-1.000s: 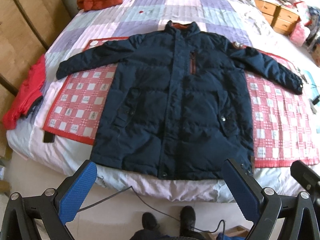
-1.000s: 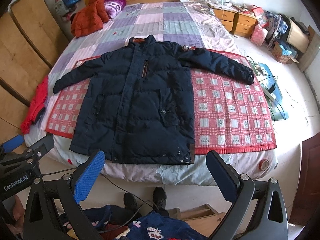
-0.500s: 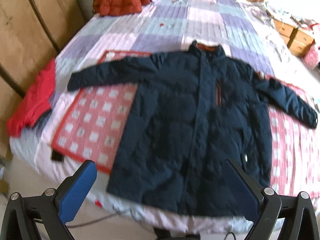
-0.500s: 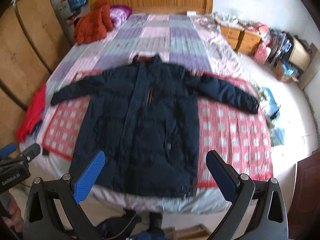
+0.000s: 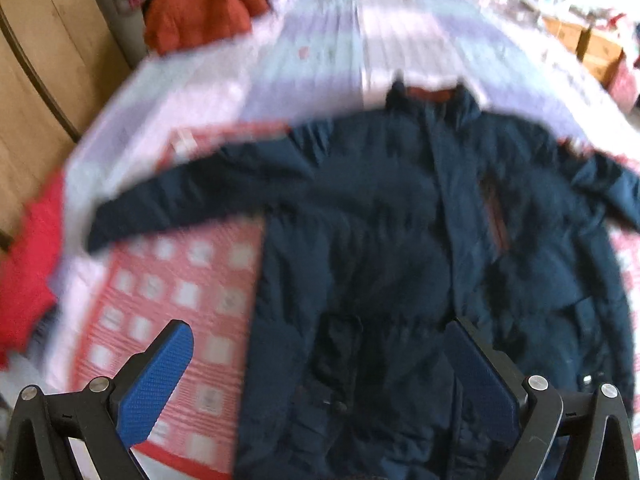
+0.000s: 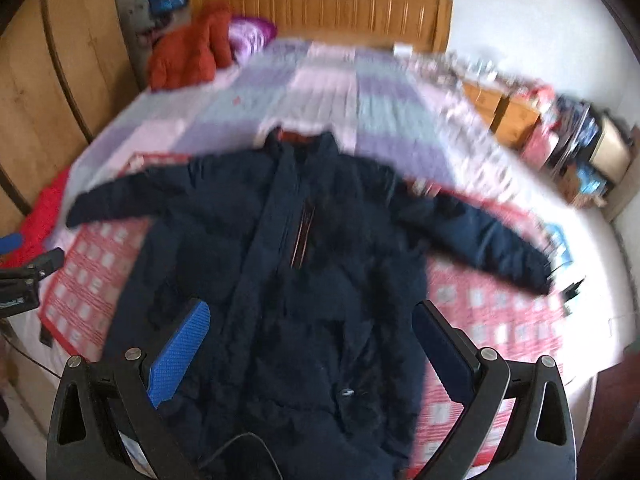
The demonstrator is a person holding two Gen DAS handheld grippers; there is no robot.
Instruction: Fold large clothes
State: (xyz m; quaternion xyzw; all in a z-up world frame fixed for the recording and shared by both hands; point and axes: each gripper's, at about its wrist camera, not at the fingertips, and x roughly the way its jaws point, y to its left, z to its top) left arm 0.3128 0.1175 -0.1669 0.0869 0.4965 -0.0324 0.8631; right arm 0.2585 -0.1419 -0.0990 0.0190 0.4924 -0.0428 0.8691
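Observation:
A large navy padded jacket (image 5: 380, 240) lies flat, front up, on a red checked mat (image 5: 176, 304) on the bed, sleeves spread to both sides. It also shows in the right wrist view (image 6: 288, 264). My left gripper (image 5: 316, 364) is open and empty above the jacket's lower left part. My right gripper (image 6: 312, 344) is open and empty above the jacket's lower middle. Both views are motion-blurred.
A patchwork quilt (image 6: 320, 92) covers the bed. An orange-red coat (image 6: 188, 52) lies near the wooden headboard (image 6: 320, 12). Red clothing (image 5: 28, 264) hangs off the left edge. Wooden wardrobe doors (image 5: 36, 64) stand left; bedside drawers (image 6: 504, 112) and clutter stand right.
Both grippers have moved forward and in over the bed; the jacket now fills more of each view, and the floor and feet are out of sight. Both stay open.

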